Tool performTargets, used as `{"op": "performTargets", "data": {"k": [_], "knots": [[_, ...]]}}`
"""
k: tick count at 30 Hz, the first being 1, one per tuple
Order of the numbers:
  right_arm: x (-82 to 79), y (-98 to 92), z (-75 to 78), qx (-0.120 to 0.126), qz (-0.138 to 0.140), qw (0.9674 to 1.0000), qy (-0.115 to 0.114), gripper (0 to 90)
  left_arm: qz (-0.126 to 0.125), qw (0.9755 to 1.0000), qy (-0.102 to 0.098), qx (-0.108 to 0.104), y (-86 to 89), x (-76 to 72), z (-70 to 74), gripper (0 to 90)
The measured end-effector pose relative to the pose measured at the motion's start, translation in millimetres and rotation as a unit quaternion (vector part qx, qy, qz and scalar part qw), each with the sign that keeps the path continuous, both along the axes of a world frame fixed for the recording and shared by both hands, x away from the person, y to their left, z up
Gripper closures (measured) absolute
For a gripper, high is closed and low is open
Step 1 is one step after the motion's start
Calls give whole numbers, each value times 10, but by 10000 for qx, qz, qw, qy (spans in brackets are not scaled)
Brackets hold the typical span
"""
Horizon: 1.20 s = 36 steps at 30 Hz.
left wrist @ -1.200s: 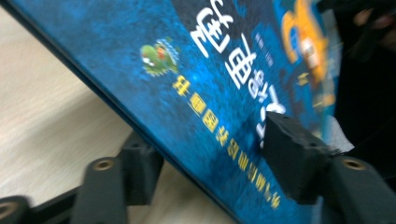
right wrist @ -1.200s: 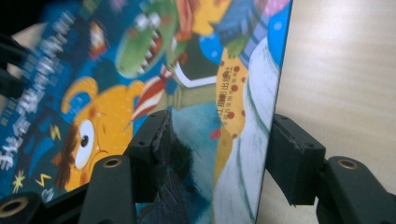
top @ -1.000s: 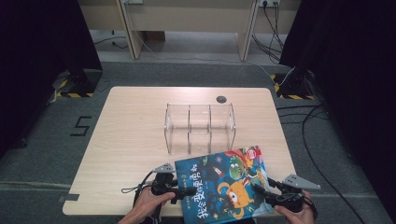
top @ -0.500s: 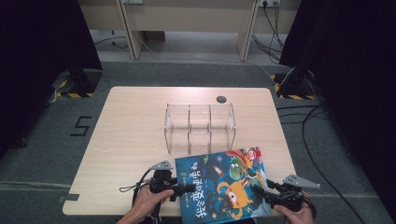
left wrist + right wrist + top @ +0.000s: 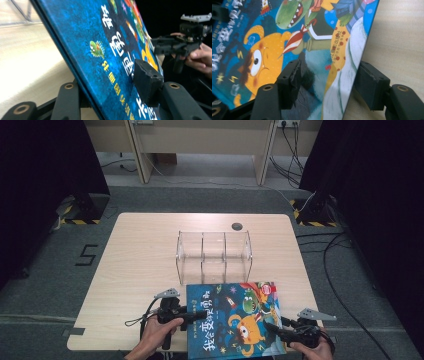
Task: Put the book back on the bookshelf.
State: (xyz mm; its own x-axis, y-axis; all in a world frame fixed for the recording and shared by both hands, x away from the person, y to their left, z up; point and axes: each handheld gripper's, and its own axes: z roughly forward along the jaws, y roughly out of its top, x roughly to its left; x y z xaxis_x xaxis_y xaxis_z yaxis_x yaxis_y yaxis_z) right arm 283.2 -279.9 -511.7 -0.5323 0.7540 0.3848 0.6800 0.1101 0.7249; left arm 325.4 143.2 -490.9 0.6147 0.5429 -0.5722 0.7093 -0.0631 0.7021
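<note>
L gripper (image 5: 199, 314) now clamped on picture book (image 5: 232, 320) at its spine edge, jaws just closed in over the last sec, one pad flat on cover, other under, per left gripper view. Book at near table (image 5: 135, 270) edge, just in front of clear acrylic rack (image 5: 214, 251), tilted slightly vs a sec ago. R gripper (image 5: 270, 326) at book's right corner, jaws just eased wider and straddling the edge w/o pressing, so probably L side carries the lift toward rack.
</note>
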Motion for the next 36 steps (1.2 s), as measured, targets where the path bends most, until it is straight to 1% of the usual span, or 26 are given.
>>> {"op": "performTargets", "data": {"k": [1, 3, 6, 11, 13, 17, 18, 19, 20, 21, 22, 23, 24, 25, 32, 35, 36], "knots": [[4, 8, 1, 7, -23, 10000, 35, 395, 30, 10000, -10, 1, 0, 2, 7, 524], [3, 13, 3, 12, -15, 10000, 28, 395, 64, 10000, -24, -6, -1, 5, 18, 526], [4, 11, 2, 19, -25, 10000, 23, 394, 71, 10000, -44, -1, -7, 3, 32, 526], [4, 10, -4, 57, -59, 9999, 82, 391, 79, 9999, -78, 6, -8, -5, 49, 526], [4, 14, -4, 27, -86, 9999, 102, 384, 100, 9999, -95, -6, -12, -14, 60, 526], [6, 10, -5, 41, -57, 9999, 99, 374, 112, 9998, -142, -19, -10, -27, 81, 527], [5, 11, -5, -8, -48, 10000, 62, 367, 142, 9998, -153, -56, -7, -29, 87, 530], [1, 17, -2, -161, 8, 9999, 1, 367, 181, 9997, -162, -105, -4, -33, 94, 533], [-3, 31, -3, -330, 42, 9994, -21, 364, 223, 9995, -172, -157, 3, -37, 105, 535], [-5, 51, -6, -515, 71, 9986, -14, 342, 271, 9992, -183, -214, 20, -36, 118, 540], [-5, 57, -1, -477, 59, 9988, -39, 348, 274, 9991, -188, -257, 33, -31, 132, 563], [-5, 57, -1, -477, 59, 9988, -39, 348, 274, 9991, -188, -257, 33, -31, 132, 567], [-9, 69, -6, -381, 161, 9991, 1, 368, 301, 9989, -257, -234, 45, -31, 158, 566], [-12, 75, -10, -405, 173, 9990, 37, 363, 327, 9988, -278, -227, 50, -32, 166, 564], [-3, 74, -9, -490, 177, 9986, 16, 342, 367, 9985, -347, -195, 60, -38, 186, 566], [-10, 75, 5, -571, 150, 9982, -55, 341, 380, 9984, -369, -183, 60, -45, 193, 565], [-12, 77, 14, -560, 129, 9983, -76, 337, 384, 9984, -372, -184, 59, -45, 196, 564]]}}
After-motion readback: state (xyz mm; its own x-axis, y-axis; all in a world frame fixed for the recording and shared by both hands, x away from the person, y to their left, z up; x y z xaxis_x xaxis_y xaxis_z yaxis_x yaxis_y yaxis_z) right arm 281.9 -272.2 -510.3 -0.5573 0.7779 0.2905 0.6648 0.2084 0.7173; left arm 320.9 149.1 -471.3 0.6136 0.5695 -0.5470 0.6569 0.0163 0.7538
